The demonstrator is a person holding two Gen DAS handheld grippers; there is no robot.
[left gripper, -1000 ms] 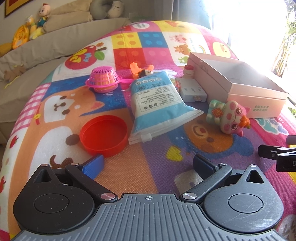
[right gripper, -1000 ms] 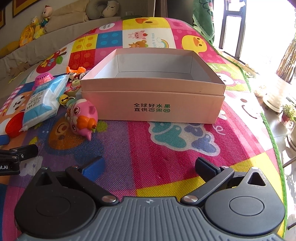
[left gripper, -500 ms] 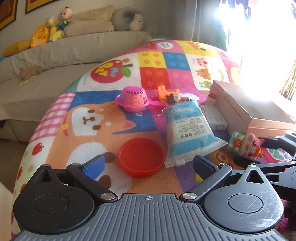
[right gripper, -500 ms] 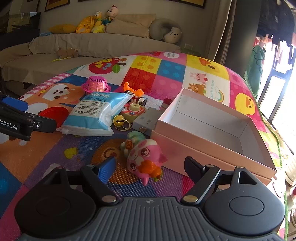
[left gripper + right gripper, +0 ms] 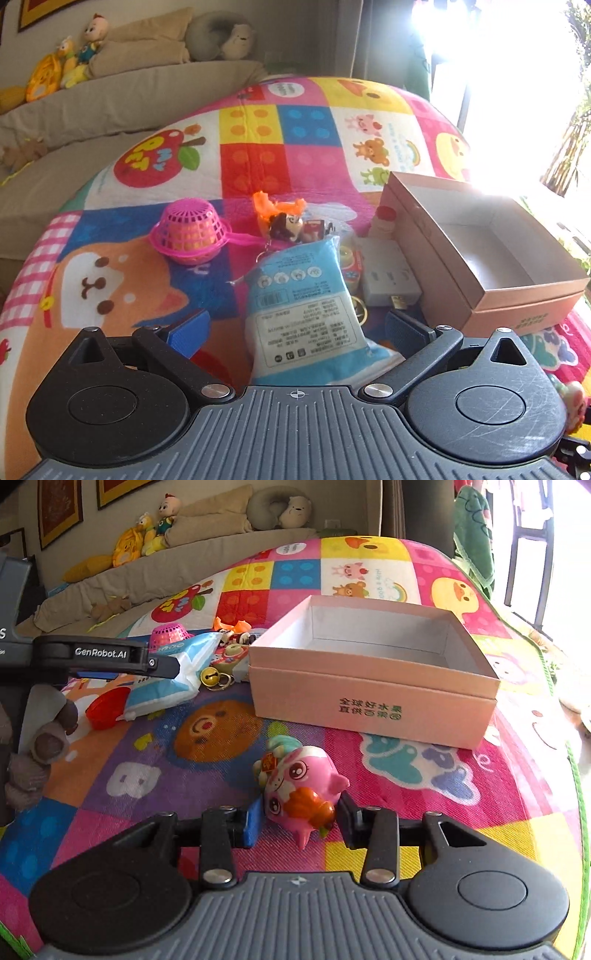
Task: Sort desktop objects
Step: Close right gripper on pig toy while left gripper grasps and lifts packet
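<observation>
Now closing right gripper (image 5: 299,821) around pig toy (image 5: 301,788), formerly wide; left gripper (image 5: 297,326) open over wipes pack (image 5: 306,302). Box (image 5: 369,698) empty; sorting barely begun.

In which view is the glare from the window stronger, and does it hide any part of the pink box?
Left wrist view: strong white glare at upper right washes out the far corner of the pink box. Right wrist view: glare only at the right edge; the box is fully clear.

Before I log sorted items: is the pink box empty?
Empty: the pink box shows only bare white floor and walls in both views.
</observation>
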